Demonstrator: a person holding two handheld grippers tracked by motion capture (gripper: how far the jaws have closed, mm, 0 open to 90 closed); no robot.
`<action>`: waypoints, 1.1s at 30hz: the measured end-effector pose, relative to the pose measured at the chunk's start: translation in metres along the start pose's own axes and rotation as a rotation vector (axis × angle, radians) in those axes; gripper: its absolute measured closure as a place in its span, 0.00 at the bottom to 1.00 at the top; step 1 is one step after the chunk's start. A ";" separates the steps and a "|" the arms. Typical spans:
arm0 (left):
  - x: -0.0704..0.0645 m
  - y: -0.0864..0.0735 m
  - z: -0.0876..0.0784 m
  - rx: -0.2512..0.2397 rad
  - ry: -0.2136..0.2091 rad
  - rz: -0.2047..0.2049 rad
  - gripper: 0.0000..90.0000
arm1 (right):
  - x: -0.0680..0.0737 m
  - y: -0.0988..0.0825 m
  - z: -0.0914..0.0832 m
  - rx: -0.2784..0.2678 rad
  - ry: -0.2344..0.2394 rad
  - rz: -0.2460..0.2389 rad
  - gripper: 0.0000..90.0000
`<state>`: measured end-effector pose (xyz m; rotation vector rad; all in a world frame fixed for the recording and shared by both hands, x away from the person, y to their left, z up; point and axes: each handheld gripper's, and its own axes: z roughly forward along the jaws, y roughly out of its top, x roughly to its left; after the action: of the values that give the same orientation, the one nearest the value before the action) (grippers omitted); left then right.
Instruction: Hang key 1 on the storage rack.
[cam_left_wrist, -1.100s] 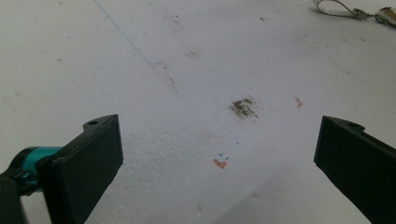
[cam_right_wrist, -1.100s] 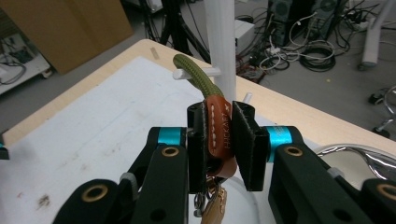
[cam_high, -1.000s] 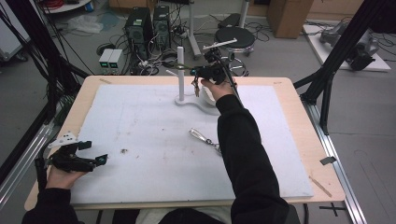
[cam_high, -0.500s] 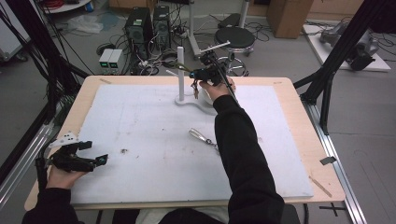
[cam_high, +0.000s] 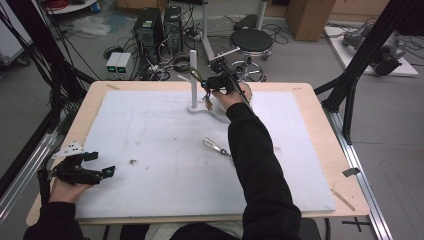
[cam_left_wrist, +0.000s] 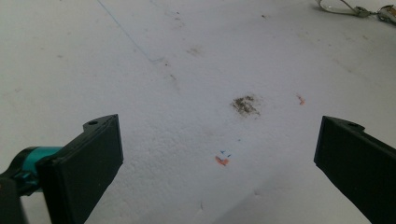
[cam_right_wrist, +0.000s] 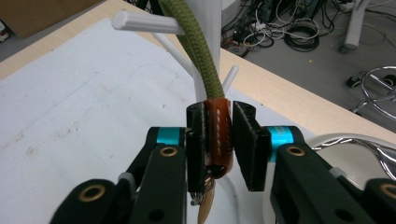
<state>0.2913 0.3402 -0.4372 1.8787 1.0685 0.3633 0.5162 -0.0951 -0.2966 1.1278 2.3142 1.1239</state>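
At the far edge of the table, the green cord keychain (cam_right_wrist: 198, 56) hangs looped over a peg of the white stand (cam_high: 193, 75), its brown leather tab (cam_right_wrist: 218, 133) dangling where the right gripper (cam_right_wrist: 219, 140) brought it. Its jaws have just been easing apart: the tab sits between them, the right-hand pad clear of it, so the peg seems to carry the weight. Near the person, the left gripper (cam_high: 82, 167) rests wide open and empty on the white mat (cam_high: 150, 140).
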 end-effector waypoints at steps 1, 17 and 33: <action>0.000 0.000 0.000 0.001 -0.002 -0.001 0.02 | 0.000 0.000 0.000 0.000 0.000 0.000 0.71; 0.000 0.000 -0.001 0.001 -0.001 0.001 0.02 | -0.005 -0.004 -0.032 -0.084 0.060 -0.012 0.01; -0.001 0.000 0.000 0.004 0.001 0.007 0.02 | 0.013 -0.013 -0.047 -0.046 0.070 -0.083 0.01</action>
<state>0.2904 0.3399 -0.4371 1.8862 1.0645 0.3665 0.4745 -0.1140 -0.2763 0.9809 2.3518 1.1972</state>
